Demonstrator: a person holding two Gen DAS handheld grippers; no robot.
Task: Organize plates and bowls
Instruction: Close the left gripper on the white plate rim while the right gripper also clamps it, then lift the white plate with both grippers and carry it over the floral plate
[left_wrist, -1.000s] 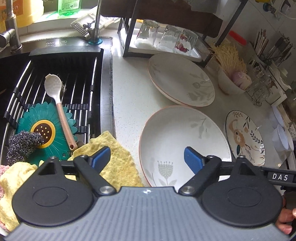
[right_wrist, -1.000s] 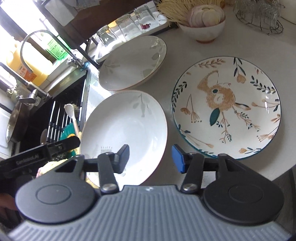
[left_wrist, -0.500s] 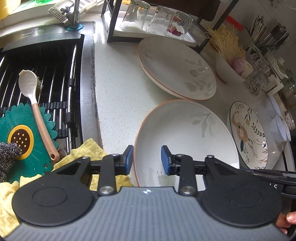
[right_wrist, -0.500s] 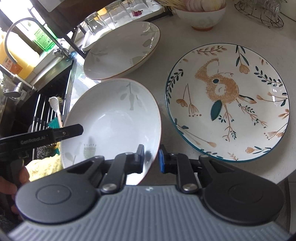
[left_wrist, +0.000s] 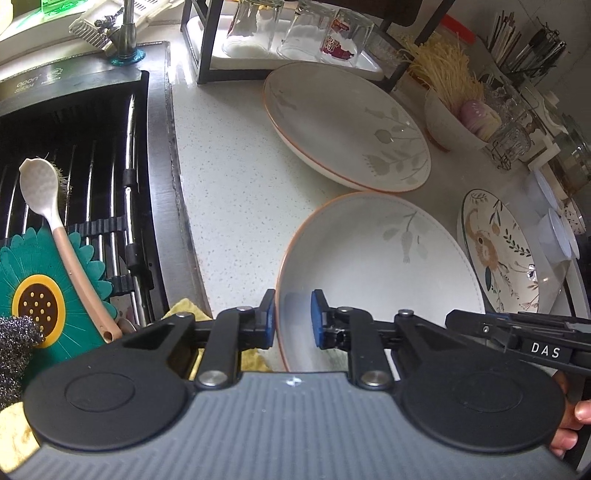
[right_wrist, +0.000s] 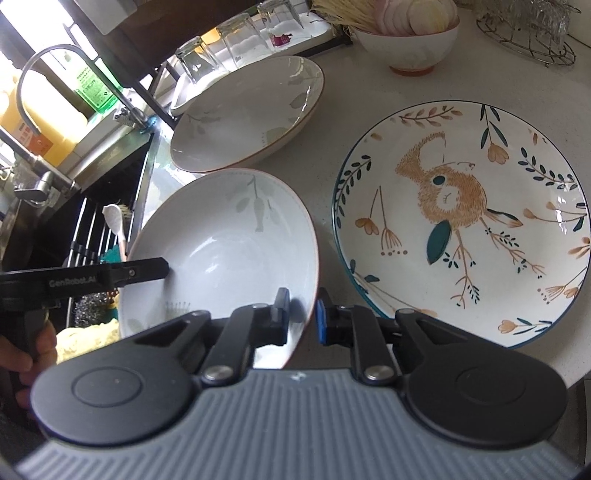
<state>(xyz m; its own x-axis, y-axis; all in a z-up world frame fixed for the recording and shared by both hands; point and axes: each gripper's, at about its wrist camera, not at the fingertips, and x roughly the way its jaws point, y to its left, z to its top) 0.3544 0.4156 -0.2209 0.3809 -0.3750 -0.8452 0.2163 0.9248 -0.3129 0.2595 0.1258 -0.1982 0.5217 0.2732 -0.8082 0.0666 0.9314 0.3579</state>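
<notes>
Left claw (left_wrist: 292, 318): straddling the near-left rim of the white plate (left_wrist: 384, 273), one pad outside, one inside. Jaws closing, and I can't tell if both pads bite yet, there looks to be a sliver of gap on the inner side.
Right claw (right_wrist: 303, 317): nearly shut and clamped on the near-right rim of the same plate, rim right between the pads.
Plate: sits on the counter (left_wrist: 229, 206) at the near edge, looks tipped up a bit on the right side in the right wrist view, though the fisheye may be exaggerating.
Key relation: both claws come at it from the near side, one on each flank, so the plate lies straight ahead between them. Neither hand is nearer; it's a two-handed lift, I'd guess.
Likely target: second white plate (left_wrist: 347, 125) just beyond it, same pattern, so stacking away from me seems the call.
Right neighbour: bird plate (right_wrist: 461, 229), just beside the held one, rims close.
Left side: sink rack (left_wrist: 92, 192) with a spoon (left_wrist: 55, 221), and a yellow cloth (left_wrist: 184, 310) under the left claw.
Watch out: if the left grip isn't set, the plate could pivot on the right one.
</notes>
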